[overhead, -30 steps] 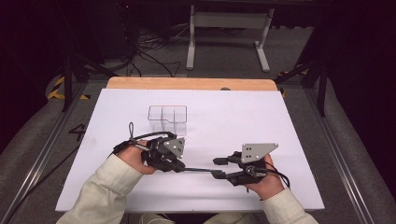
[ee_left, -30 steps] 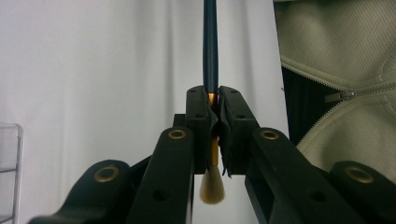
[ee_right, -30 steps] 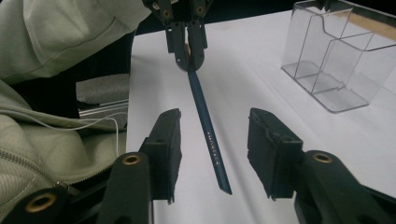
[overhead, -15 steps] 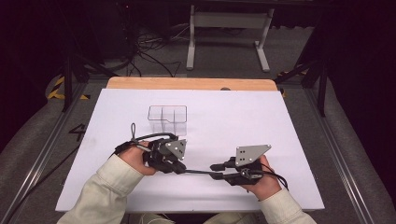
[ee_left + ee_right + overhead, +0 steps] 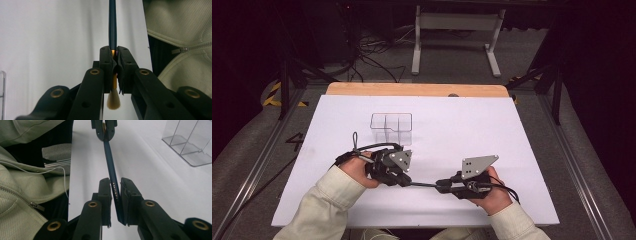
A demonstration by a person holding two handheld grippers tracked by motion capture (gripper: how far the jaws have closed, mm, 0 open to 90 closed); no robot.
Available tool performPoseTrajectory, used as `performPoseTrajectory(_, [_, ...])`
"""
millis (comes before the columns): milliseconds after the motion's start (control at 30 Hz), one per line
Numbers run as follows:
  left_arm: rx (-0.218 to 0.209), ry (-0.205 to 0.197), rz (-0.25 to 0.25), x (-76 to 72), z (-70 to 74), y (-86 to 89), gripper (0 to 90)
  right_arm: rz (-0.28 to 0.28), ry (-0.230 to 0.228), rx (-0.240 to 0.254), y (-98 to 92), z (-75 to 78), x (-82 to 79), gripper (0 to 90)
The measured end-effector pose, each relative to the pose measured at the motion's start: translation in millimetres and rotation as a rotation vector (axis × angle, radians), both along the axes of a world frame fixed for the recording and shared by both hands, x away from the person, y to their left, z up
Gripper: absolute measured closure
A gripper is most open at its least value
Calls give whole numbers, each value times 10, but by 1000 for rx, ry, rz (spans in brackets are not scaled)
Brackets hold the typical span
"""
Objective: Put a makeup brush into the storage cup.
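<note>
A thin dark-blue paintbrush (image 5: 422,184) lies level between my two grippers near the table's front edge. My left gripper (image 5: 408,182) is shut on its gold ferrule, as the left gripper view shows (image 5: 113,53). The tan bristles (image 5: 113,101) stick out behind the jaws and the handle (image 5: 112,25) runs away ahead. My right gripper (image 5: 440,186) points left and is shut on the handle's far end (image 5: 115,187). In the right gripper view, the handle (image 5: 110,157) leads up to the left gripper (image 5: 104,131).
A clear plastic box with dividers (image 5: 391,127) stands behind the left gripper, also seen at upper right in the right gripper view (image 5: 190,145). White paper (image 5: 512,140) covers the table. A pale jacket with a zip (image 5: 20,195) sits close to the front edge.
My right gripper has slid a little to the left along the brush handle and its grey plate has tilted. The left gripper has kept its hold and place.
</note>
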State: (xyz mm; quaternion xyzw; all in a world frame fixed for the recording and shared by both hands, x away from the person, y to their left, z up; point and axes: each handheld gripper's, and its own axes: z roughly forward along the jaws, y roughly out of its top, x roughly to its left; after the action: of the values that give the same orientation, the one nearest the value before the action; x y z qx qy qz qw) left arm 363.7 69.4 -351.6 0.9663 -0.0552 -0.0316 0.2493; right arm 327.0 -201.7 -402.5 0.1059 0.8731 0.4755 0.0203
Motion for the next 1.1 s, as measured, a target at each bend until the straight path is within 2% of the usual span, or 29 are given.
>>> performPoseTrajectory(200, [3,-3,-6,-4,-4,-5,834,3,12,-11,16,-18,4,762])
performPoseTrajectory(367, [-1,-1,-10,-7,-3,-4,834,12,24,-35,30,-35,3,815])
performPoseTrajectory(667, [-2,-1,-23,-10,-8,-2,834,41,26,-47,38,-46,3,843])
performPoseTrajectory(933, [-37,34,-33,-2,1,20,829,65,30,-46,25,-21,-16,853])
performPoseTrajectory(1033, [-62,48,-25,4,12,41,823,67,15,-40,15,-2,-27,854])
performPoseTrajectory(1100, [-80,42,-8,13,22,68,765,66,9,-34,5,12,-32,854])
